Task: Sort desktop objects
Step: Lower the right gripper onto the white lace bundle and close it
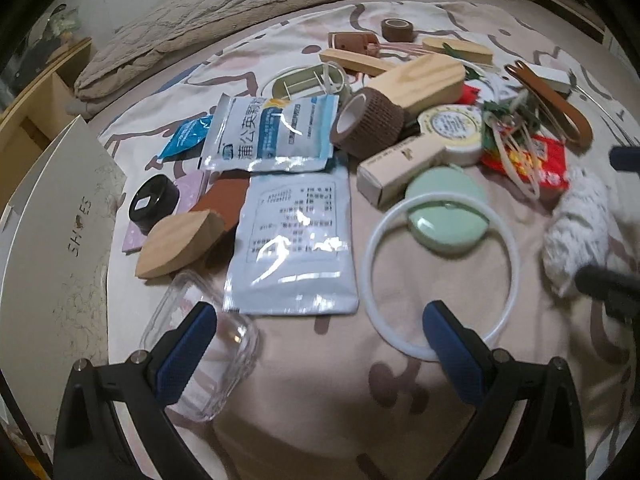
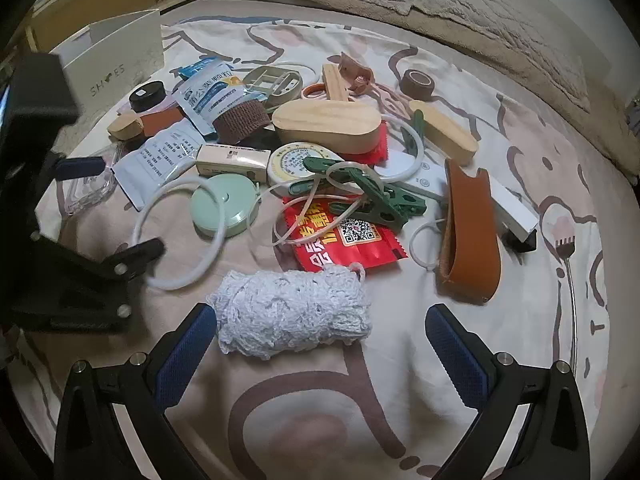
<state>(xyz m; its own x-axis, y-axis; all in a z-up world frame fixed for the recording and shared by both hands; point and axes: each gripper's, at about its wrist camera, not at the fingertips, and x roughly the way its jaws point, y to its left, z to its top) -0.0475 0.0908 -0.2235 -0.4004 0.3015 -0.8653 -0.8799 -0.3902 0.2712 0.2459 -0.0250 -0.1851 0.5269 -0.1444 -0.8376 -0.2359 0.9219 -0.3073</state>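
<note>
Right tool [image 2: 318, 354] held wide, empty; white crocheted bundle [image 2: 292, 312] lay just ahead, near side of red packet [image 2: 348, 240]. Judged soft, light, compressible; best pinched across middle. Left tool [image 1: 320, 344] spread wide, nothing gripped.

The right gripper [image 2: 320, 344] hangs over the bed [image 2: 500, 152], jaws spread wide with nothing between them. A white knitted cloth [image 2: 292, 312] lies just ahead, nearer the left blue pad. Beyond it a red packet [image 2: 344, 240] sits under green clips [image 2: 360, 188] and thin white loops. A brown leather strap [image 2: 470, 232] lies to the right, against a white box [image 2: 512, 208]. A mint round case [image 2: 224, 208] sits left of the packet, with a white ring [image 2: 180, 236] over it. The left gripper [image 2: 116, 208] reaches in from the left, jaws apart. A shoe box [image 2: 116, 60] stands far left.
</note>
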